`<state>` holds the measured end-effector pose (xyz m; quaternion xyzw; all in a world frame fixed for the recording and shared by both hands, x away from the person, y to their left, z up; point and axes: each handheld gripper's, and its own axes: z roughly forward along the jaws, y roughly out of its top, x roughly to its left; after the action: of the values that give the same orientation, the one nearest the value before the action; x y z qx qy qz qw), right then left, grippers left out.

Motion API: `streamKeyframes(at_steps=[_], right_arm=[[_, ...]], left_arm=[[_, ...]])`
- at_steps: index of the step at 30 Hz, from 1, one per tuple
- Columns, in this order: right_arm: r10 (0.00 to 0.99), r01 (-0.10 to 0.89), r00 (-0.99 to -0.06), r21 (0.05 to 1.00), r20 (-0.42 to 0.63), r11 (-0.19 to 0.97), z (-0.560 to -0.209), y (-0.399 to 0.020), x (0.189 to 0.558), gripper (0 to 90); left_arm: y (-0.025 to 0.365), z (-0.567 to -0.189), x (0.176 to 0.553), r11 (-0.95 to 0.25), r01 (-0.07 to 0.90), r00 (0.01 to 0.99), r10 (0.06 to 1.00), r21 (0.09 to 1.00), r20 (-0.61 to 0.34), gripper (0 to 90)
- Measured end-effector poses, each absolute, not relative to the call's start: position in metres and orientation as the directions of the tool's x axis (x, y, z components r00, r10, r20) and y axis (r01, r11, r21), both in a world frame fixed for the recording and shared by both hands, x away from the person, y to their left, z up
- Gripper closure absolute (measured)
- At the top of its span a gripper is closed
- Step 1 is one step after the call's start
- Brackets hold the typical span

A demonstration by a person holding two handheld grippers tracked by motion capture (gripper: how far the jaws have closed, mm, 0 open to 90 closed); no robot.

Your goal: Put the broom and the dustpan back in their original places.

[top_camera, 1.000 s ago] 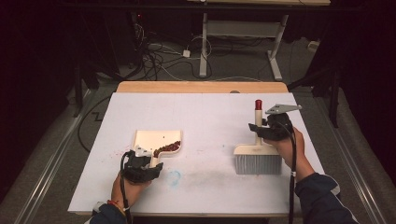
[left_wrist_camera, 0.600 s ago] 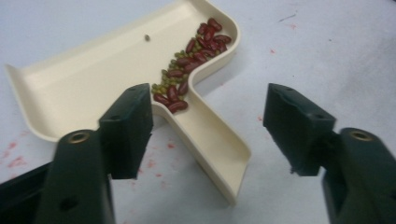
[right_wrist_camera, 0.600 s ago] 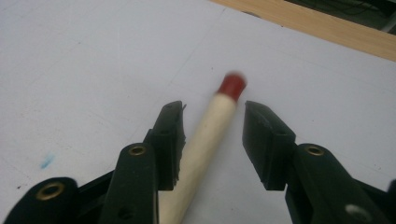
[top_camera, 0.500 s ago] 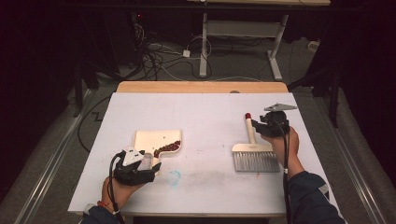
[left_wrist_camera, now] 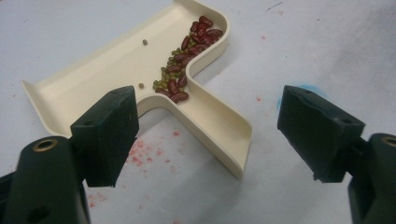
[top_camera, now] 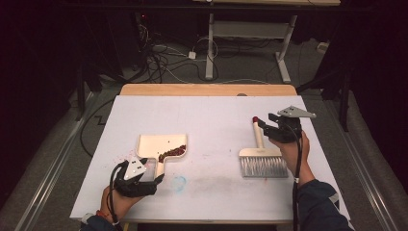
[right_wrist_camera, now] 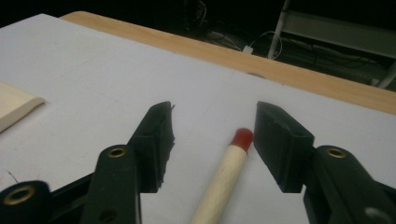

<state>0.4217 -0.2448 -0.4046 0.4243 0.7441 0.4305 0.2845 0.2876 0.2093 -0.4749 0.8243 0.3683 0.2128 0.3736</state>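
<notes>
Brush [top_camera: 260,155] lengthwise; handle away, bristles near

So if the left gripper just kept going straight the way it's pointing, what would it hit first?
Most likely the cream dustpan. The left gripper has just opened its jaws, nothing between them, and the pan's handle end lies right ahead in the gap. Beyond it sit the beans. How near the handle is, I can't tell.

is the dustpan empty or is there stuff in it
Not empty. The dustpan lies flat holding red beans and small green ones along one wall.
</notes>
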Motion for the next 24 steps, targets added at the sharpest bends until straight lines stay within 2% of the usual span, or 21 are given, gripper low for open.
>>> streamKeyframes(at_steps=[19, 24], right_arm=[[0.891, 0.328, -0.453, 0.921, -0.04, 0.208, -0.397, -0.2388, 0.4165, 16.1], [0.883, 0.317, -0.468, 0.929, -0.022, 0.191, -0.3964, -0.2347, 0.4157, 15.4]], left_arm=[[0.2063, -0.4762, 0.289, -0.461, 0.445, 0.645, 0.76, 0.768, 0.082, 20.7], [0.2054, -0.4771, 0.2894, -0.465, 0.448, 0.643, 0.761, 0.763, 0.087, 18.5]])
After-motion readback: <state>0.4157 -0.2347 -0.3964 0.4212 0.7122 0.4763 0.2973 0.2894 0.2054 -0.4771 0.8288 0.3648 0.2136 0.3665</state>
